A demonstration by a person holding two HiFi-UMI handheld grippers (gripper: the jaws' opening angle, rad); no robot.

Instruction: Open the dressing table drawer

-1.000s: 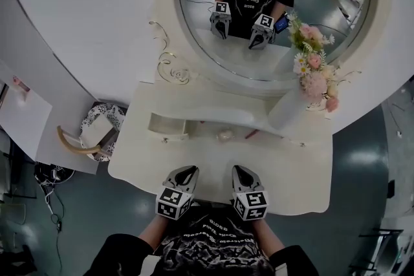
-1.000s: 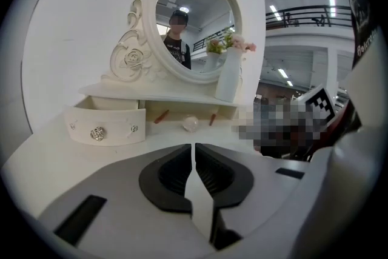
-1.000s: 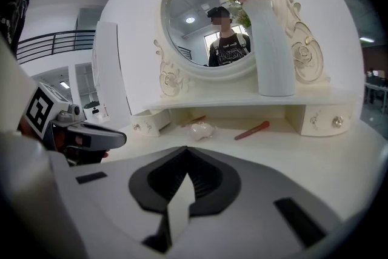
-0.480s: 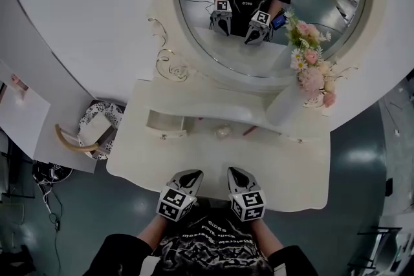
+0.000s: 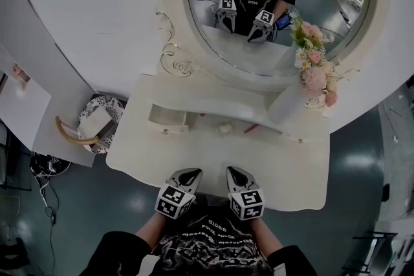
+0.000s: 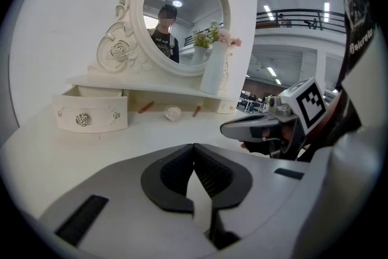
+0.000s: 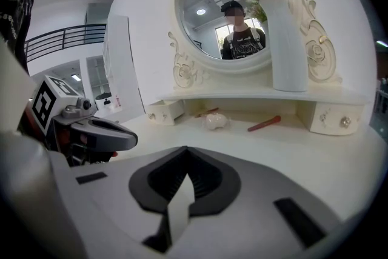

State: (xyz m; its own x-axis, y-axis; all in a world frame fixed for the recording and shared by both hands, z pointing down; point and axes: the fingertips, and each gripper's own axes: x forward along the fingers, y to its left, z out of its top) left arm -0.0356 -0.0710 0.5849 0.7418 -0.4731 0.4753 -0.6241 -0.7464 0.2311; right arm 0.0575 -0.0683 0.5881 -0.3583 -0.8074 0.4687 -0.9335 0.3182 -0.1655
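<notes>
Left claw [image 6: 194,147] is now pressed together on nothing, slightly spread a second ago; right claw [image 7: 186,151] is likewise closed, empty. Drawer [image 6: 91,113] is seen pulled out, well apart across tabletop [image 5: 272,168]; task is judged done.

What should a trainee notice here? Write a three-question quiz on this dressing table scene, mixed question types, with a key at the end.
1. True or false: the small cream left-hand drawer of the dressing table stands pulled out.
2. Where does the tall white vase of pink flowers stand? A, on the raised shelf below the mirror. B, on the floor. C, at the table's front edge.
3. Fill in: the jaws of the left gripper and the right gripper are ___, with nothing between them.

Key: 1 true; 2 A; 3 shut.
</notes>
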